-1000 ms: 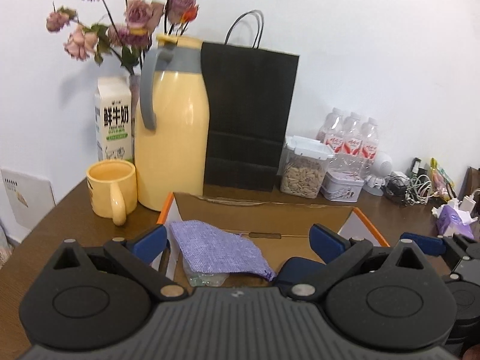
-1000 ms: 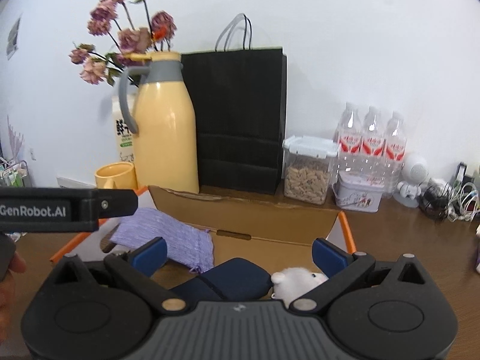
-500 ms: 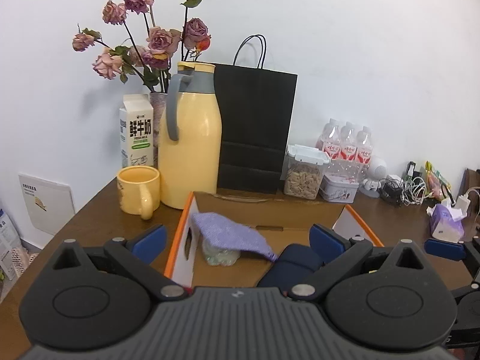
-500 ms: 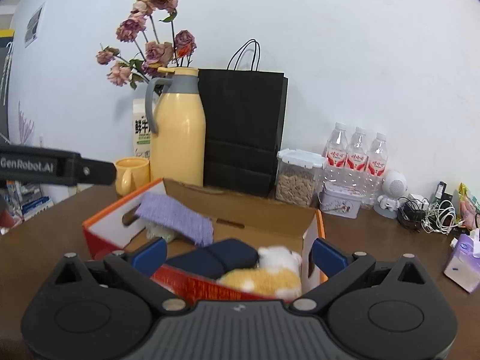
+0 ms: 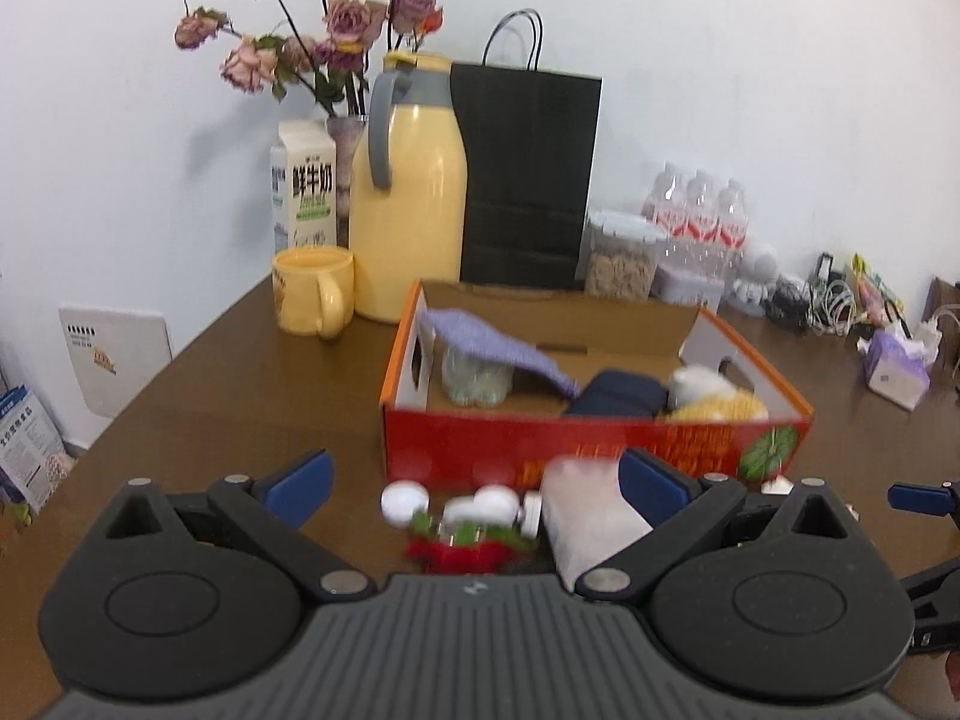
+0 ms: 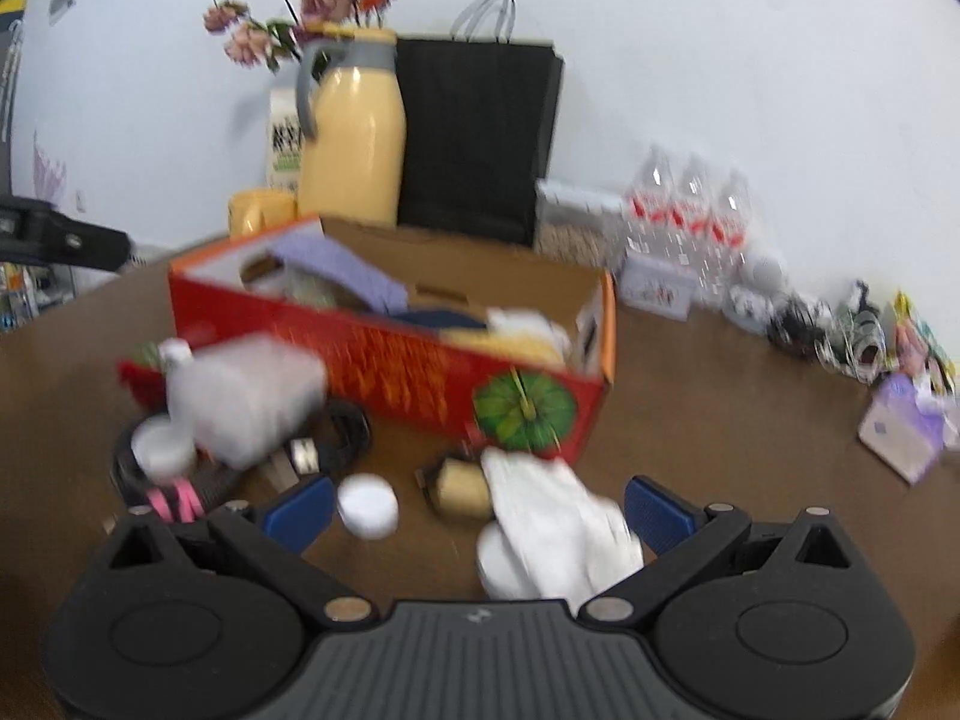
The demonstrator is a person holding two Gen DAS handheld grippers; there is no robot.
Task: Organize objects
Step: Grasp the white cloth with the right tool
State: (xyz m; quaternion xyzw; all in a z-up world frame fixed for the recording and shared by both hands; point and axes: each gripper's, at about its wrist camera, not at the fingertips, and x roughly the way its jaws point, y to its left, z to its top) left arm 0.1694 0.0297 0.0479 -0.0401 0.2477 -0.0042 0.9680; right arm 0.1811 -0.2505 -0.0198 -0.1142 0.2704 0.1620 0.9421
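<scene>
A red and orange cardboard box (image 5: pixel 600 444) (image 6: pixel 420 372) stands on the brown table. It holds a purple cloth (image 5: pixel 492 342), a navy pouch (image 5: pixel 618 399) and a white and yellow plush (image 5: pixel 714 396). Loose items lie in front of it: a clear plastic bag (image 5: pixel 591 516) (image 6: pixel 252 396), white caps (image 5: pixel 405 501), a red item (image 5: pixel 462 552), a white jar (image 6: pixel 367 505), a white cloth (image 6: pixel 558 522) and a small tan roll (image 6: pixel 459 486). My left gripper (image 5: pixel 474 480) is open above these items. My right gripper (image 6: pixel 477 507) is open above the white cloth and jar.
Behind the box stand a yellow thermos (image 5: pixel 408 198), a yellow mug (image 5: pixel 312 294), a milk carton (image 5: pixel 303 192), dried roses (image 5: pixel 312 48), a black paper bag (image 5: pixel 528 174), a snack jar (image 5: pixel 621 258) and water bottles (image 5: pixel 699 222). Cables (image 5: pixel 828 306) and a tissue pack (image 5: pixel 897 366) lie at right.
Both grippers have pulled back from over the box toward the table's near side. The loose items in front of the box have come into view. Both stay open.
</scene>
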